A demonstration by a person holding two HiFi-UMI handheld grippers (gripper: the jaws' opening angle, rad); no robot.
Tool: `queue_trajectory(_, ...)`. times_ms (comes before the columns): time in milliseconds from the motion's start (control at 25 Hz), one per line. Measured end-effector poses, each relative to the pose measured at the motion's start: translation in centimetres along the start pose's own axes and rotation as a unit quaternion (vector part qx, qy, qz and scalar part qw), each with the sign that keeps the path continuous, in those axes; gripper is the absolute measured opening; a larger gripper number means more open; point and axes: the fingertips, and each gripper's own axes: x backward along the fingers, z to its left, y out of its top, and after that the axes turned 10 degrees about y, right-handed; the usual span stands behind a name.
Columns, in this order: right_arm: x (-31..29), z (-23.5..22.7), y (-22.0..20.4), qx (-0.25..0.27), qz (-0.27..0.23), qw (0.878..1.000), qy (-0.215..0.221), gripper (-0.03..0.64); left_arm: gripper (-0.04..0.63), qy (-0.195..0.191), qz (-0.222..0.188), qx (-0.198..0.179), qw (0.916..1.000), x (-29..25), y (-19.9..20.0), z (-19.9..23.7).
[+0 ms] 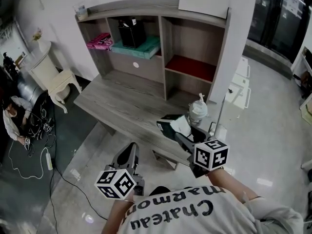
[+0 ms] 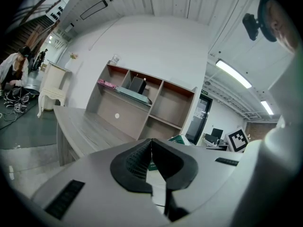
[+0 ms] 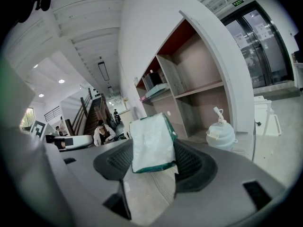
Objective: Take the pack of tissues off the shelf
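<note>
The pack of tissues (image 1: 181, 124), white with a green edge, is off the shelf and held just above the desk's front right part. My right gripper (image 1: 178, 128) is shut on it. In the right gripper view the pack of tissues (image 3: 152, 143) stands upright between the two dark pads, with my right gripper (image 3: 154, 151) clamped on its sides. My left gripper (image 1: 129, 152) hangs lower, in front of the desk edge, holding nothing. In the left gripper view my left gripper (image 2: 151, 143) has its pads meeting at the tips.
The wooden shelf unit (image 1: 165, 79) stands at the back of the desk (image 1: 122, 104). It holds a black box (image 1: 131, 31), a teal box (image 1: 139, 48) and a pink item (image 1: 100, 40). A white jug (image 1: 198, 112) sits right beside the held pack. A white chair (image 1: 51, 74) and a seated person (image 1: 12, 118) are at the left.
</note>
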Motion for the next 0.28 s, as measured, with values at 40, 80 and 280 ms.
queue_trajectory(40, 0.04, -0.04, -0.14, 0.000, 0.002, 1.000, -0.001, 0.275, 0.016, 0.000, 0.000, 0.000, 1.0000, 0.00, -0.02, -0.03)
queue_trajectory(80, 0.11, -0.08, -0.30, -0.002, 0.004, 1.000, -0.001, 0.275, 0.015, 0.000, 0.001, 0.000, 1.0000, 0.00, -0.04, -0.08)
queue_trajectory(280, 0.48, -0.47, -0.94, -0.016, 0.011, 1.000, -0.002, 0.275, 0.017, -0.001, 0.006, -0.003, 1.0000, -0.27, -0.15, -0.35)
